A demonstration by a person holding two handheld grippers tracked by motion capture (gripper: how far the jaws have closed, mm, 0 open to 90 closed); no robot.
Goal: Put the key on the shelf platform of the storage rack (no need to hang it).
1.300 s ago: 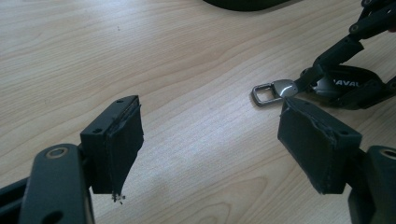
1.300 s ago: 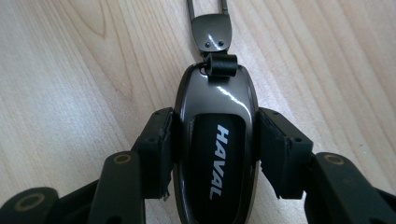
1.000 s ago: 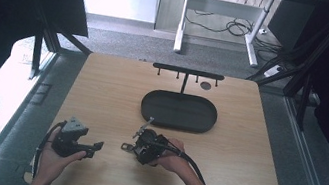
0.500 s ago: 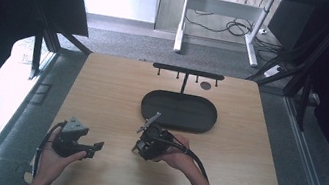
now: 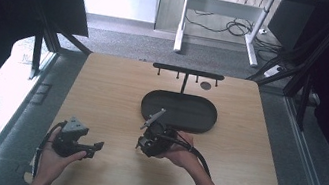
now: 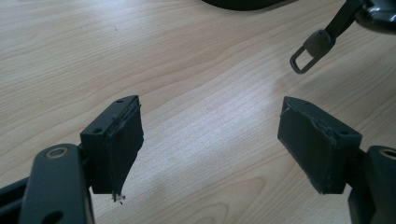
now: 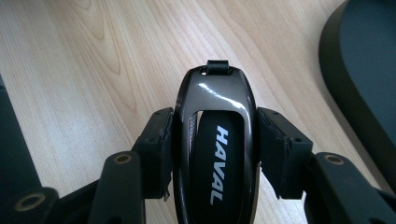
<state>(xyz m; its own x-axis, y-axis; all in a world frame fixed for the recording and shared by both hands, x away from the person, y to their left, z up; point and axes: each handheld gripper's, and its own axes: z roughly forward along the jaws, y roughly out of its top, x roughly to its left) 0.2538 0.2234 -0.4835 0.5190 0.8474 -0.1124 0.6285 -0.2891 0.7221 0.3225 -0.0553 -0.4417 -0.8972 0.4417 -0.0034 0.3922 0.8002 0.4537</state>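
— Key fob (image 7: 215,140) — clamped in right gripper (image 7: 215,154) fingers above the desk (image 5: 110,98), near the tray (image 5: 199,114)?
— Yes; glossy, light, slippery (grip flanks). Left gripper (image 6: 210,140) wide open, empty.

A dark oval tray (image 5: 198,123) sits mid-surface, with a black hook rack (image 5: 188,71) at the far edge and a small round disc (image 5: 205,85) just beside it.
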